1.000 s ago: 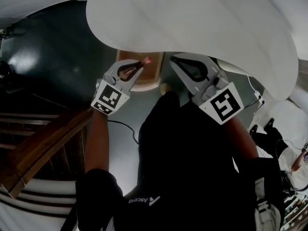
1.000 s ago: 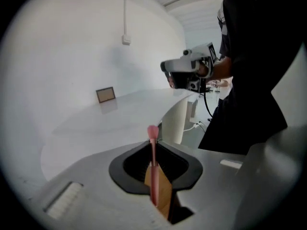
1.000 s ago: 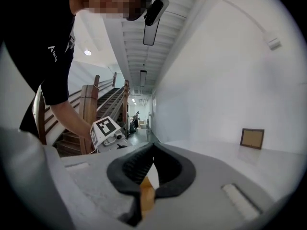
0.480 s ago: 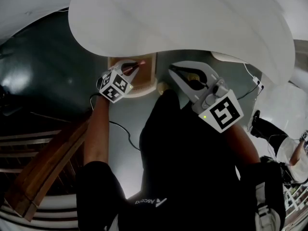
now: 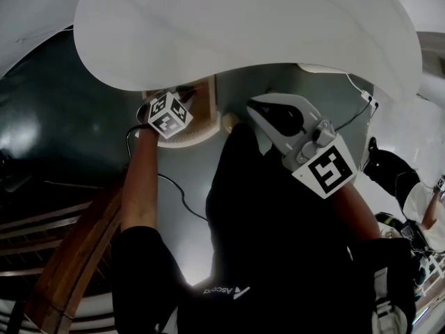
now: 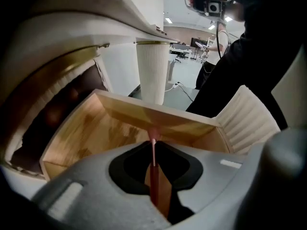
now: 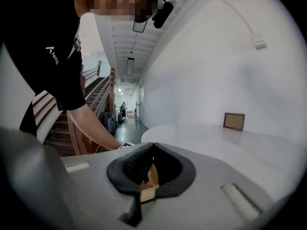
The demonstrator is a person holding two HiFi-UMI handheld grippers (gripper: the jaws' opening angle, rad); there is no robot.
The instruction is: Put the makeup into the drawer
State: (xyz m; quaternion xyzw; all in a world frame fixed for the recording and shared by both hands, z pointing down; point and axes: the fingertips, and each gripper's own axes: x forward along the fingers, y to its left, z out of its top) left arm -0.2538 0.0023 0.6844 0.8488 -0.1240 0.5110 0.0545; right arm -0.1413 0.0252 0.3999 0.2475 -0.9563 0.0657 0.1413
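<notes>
Overhead white tabletop [image 5: 243,26], ribbed pedestal [image 6: 152,71] behind open drawer [image 6: 91,128]

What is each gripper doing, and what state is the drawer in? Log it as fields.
left gripper: jaws shut on the makeup stick
makeup stick: thin, pink, pointing out along the jaws toward the drawer
drawer: wooden, pulled open under the table, no items in the part that shows
right gripper: jaws together, nothing between them, apart from the drawer
table: white top

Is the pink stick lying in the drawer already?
No, the left gripper holds the stick between its jaws, over the open drawer.
</notes>
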